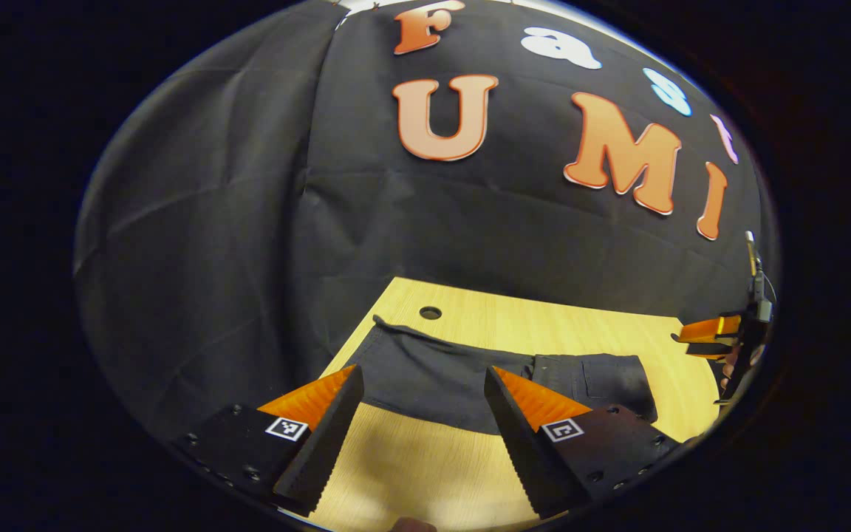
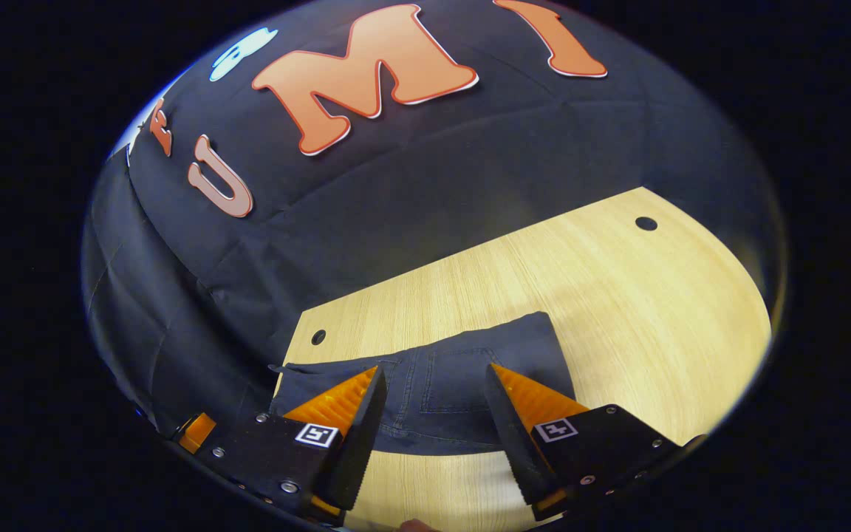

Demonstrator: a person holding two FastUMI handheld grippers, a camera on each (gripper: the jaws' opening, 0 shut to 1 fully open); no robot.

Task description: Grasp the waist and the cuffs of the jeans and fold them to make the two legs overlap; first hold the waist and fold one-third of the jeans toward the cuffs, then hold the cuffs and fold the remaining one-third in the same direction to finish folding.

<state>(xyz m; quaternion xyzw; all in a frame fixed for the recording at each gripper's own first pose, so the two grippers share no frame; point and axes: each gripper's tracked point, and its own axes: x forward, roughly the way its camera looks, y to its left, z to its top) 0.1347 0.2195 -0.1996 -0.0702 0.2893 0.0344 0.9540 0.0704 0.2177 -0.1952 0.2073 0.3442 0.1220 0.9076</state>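
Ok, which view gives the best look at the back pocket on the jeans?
The right gripper view: the back pocket sits central and close between the open jaws, stitching outlined. The left gripper view shows the jeans across the table, with a pocket small, off to the right.

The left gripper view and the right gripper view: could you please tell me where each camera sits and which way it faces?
Left gripper view: rides on the left gripper, looking forward and down over the wooden table at the dark jeans; its own open fingers show at the bottom, the right gripper at far right.
Right gripper view: rides on the right gripper, above the jeans' pocket end; its own open fingers show.
Shared: the jeans, the table, the black cloth wall.
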